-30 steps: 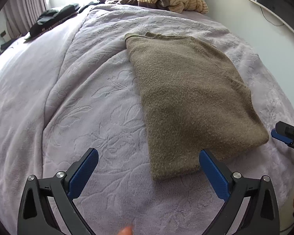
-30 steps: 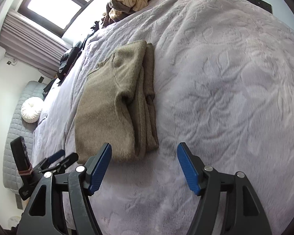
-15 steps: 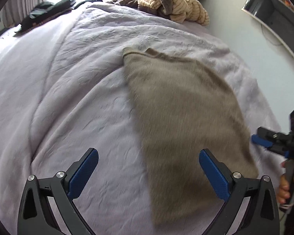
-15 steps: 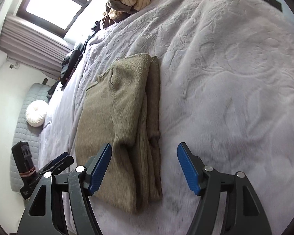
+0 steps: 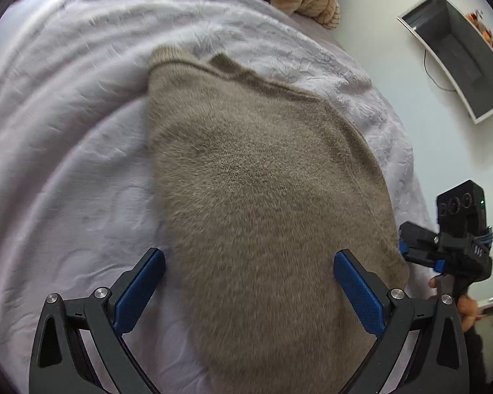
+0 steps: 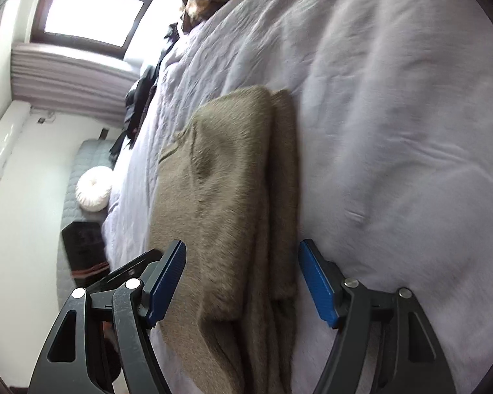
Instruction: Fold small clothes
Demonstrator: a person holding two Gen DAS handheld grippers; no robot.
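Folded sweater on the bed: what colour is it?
The sweater is a plain taupe brown, fuzzy knit; best seen in the left wrist view.

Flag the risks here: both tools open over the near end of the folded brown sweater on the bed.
1. The brown sweater is stacked in several layers at its right edge; the right tool may pinch only the top ones, so the fold slides apart.
2. The left tool could also catch the plush bedspread along with the sweater.
3. Both views are motion-blurred, so closing now risks uneven grips.
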